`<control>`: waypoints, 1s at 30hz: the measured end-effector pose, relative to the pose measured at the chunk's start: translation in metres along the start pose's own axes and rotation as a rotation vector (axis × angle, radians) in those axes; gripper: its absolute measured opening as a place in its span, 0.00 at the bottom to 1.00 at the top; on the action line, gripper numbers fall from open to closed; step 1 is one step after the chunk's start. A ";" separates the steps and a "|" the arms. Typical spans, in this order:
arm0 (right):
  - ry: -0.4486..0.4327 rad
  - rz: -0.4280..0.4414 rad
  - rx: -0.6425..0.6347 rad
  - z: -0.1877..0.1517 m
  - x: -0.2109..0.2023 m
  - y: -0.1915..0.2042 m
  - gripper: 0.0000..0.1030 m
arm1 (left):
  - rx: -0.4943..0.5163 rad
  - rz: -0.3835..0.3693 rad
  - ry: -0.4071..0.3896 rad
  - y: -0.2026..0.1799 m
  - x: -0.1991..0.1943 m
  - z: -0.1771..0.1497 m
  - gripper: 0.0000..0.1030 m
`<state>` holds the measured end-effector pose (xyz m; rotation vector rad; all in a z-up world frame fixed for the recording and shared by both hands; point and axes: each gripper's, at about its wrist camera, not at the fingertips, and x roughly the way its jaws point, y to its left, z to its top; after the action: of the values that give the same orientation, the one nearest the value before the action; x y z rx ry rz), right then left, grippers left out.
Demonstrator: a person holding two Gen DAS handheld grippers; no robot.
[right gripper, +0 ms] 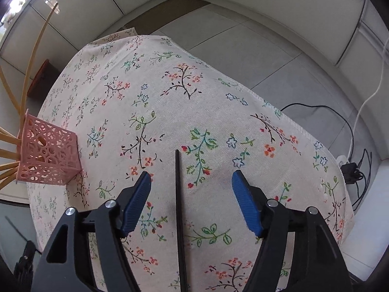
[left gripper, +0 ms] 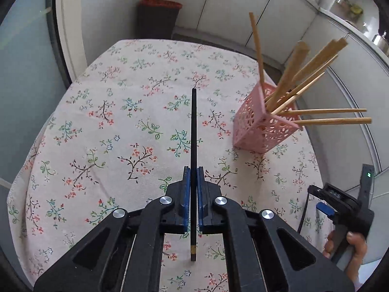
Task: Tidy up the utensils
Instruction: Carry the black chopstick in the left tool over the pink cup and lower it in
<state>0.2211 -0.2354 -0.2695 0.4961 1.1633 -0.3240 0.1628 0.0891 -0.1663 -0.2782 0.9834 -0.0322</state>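
Note:
My left gripper is shut on a black chopstick, which points straight ahead above the floral tablecloth. To its right stands a pink lattice holder with several wooden chopsticks fanning out of it. My right gripper is open over the cloth. A second black chopstick lies on the cloth between its blue fingertips, untouched. The pink holder is at the far left of the right wrist view. The right gripper's body also shows at the left wrist view's lower right.
The table is covered by the floral cloth and its edges drop off at the right and far sides. A dark bin with a red rim stands on the floor beyond the table. Cables and a power strip lie on the floor at right.

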 end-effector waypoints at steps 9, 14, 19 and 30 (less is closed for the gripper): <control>-0.044 -0.040 -0.117 -0.006 0.004 0.022 0.04 | 0.000 -0.030 -0.049 0.013 -0.014 0.011 0.04; 0.003 0.251 -0.004 -0.006 -0.012 -0.003 0.04 | 0.071 -0.089 -0.110 0.001 -0.039 0.007 0.04; -0.081 0.354 -0.067 -0.022 -0.072 -0.005 0.04 | 0.132 -0.130 -0.168 -0.011 -0.066 0.000 0.04; -0.279 0.454 -0.217 -0.051 -0.197 -0.012 0.04 | 0.203 -0.169 -0.271 -0.038 -0.117 -0.004 0.04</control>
<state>0.1021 -0.2205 -0.1048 0.4909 0.7755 0.1231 0.0986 0.0690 -0.0637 -0.1728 0.6790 -0.2413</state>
